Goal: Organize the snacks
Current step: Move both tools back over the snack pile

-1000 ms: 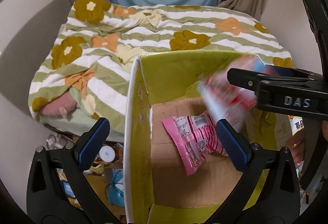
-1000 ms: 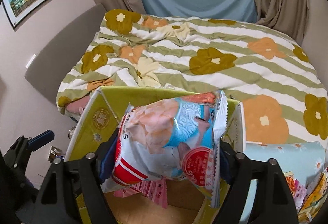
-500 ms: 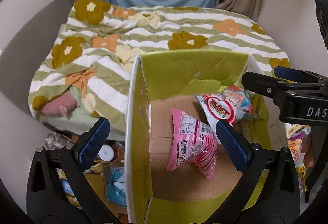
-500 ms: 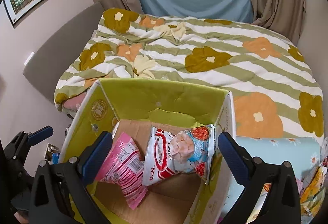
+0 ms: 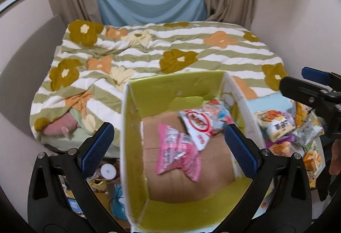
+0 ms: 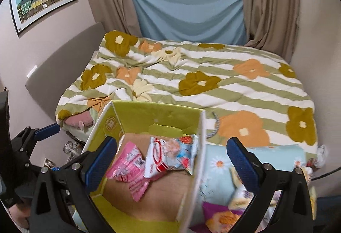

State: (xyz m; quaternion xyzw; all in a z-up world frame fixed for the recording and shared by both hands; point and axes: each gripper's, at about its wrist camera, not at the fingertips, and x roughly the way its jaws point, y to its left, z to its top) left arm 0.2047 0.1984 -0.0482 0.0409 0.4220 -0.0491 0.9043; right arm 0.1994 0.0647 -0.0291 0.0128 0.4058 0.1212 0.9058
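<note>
Both the left claw (image 5: 168,145) and right claw (image 6: 171,155) hang wide open and empty above the box (image 5: 136,105), where 2 snack bags (image 5: 178,153) lie overlapping.

both grippers, left gripper (image 5: 168,143) and right gripper (image 6: 171,156), are black plastic with silver screws and blue textured pads (image 5: 97,147).

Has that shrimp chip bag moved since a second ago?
Yes. The chip bag left the right claw and dropped into the box, landing beside the pink packet.
</note>
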